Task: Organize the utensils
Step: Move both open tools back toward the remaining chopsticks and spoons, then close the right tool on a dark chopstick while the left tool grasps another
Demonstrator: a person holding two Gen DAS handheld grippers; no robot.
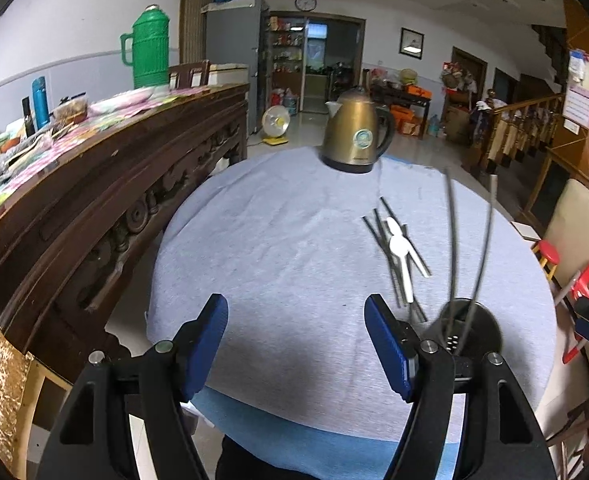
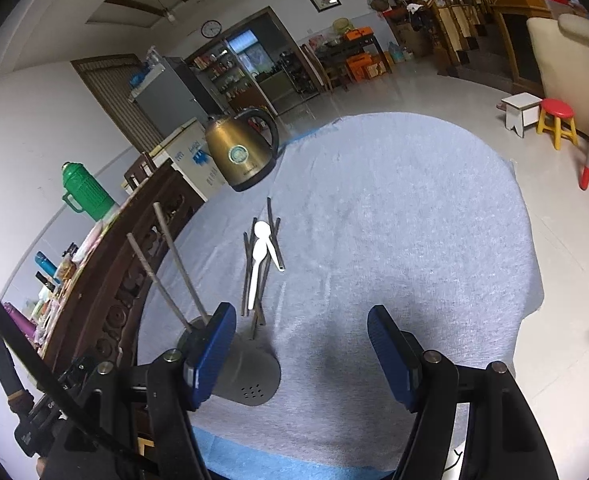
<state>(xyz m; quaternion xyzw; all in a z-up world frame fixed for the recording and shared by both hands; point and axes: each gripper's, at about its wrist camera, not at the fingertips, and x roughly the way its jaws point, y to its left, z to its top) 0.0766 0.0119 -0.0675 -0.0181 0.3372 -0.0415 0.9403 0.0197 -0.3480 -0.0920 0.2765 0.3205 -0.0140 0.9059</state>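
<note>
both grippers are seen spread with nothing between the pads: left gripper (image 1: 296,344) over bare cloth toward the near edge of the table (image 1: 254,240), right gripper (image 2: 300,354) likewise, its left pad just in front of the holder

task items: a loose pile of dark chopsticks (image 1: 390,248) with one white plastic spoon (image 1: 400,258) laid across it, lying about mid-table, between the kettle (image 1: 356,132) at the far edge and the grey utensil holder (image 2: 248,376) near the near edge. two chopsticks (image 2: 166,264) are already stood in the holder, leaning out toward the sideboard side

handling, as judged:
- chopsticks: light, stiff, thin, probably smooth; rolling and slipping out of the pads is to be expected, and with sticks crossed, one lifted may drag or flick its neighbours
- a stick is best taken near mid-length, pads closed across it, so it stays level; an end grip would let it swing
- spoon: very light, thin plastic, slightly flexible; to be gripped on the handle below the bowl, not on the bowl itself. since it lies on top, it is likely best removed first
- holder: looks light and tall, perforated near its base; tipping is a risk if nudged by a pad or by a stick fed in at an angle, so steadying it with the free gripper may be needed
- cloth under the pile is soft and may bunch if the pads are pressed in
</note>
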